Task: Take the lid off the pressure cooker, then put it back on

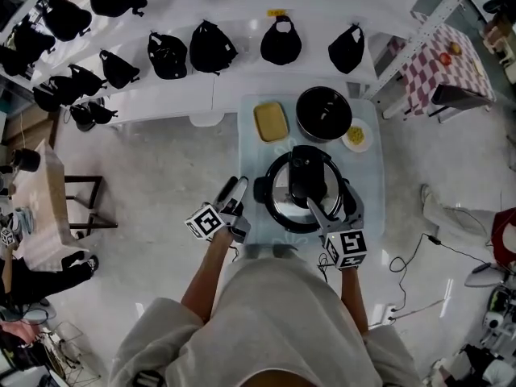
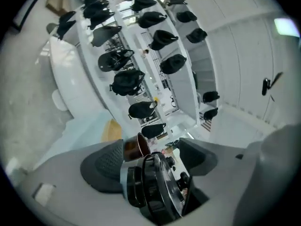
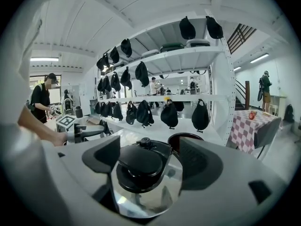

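The pressure cooker point(image 1: 278, 210) stands on a small pale table point(image 1: 251, 147), its steel lid point(image 3: 149, 192) on and the long black lid handle point(image 1: 306, 177) running across the top. My right gripper point(image 1: 332, 208) is at the cooker's near right, open. In the right gripper view the lid handle point(image 3: 140, 163) lies between the wide-apart jaws of that gripper point(image 3: 153, 159). My left gripper point(image 1: 235, 190) hovers open just left of the cooker's side handle point(image 1: 260, 189). In the left gripper view the cooker point(image 2: 150, 187) appears sideways between the jaws of this gripper point(image 2: 153, 157), untouched.
Behind the cooker sit a yellow container point(image 1: 271, 121), a black pot point(image 1: 323, 113) and a small dish point(image 1: 355, 135). White shelves with black bags point(image 1: 211, 47) run along the back. A checkered table point(image 1: 443, 63) stands right, a wooden table point(image 1: 48, 208) left. A person point(image 3: 41, 100) stands by.
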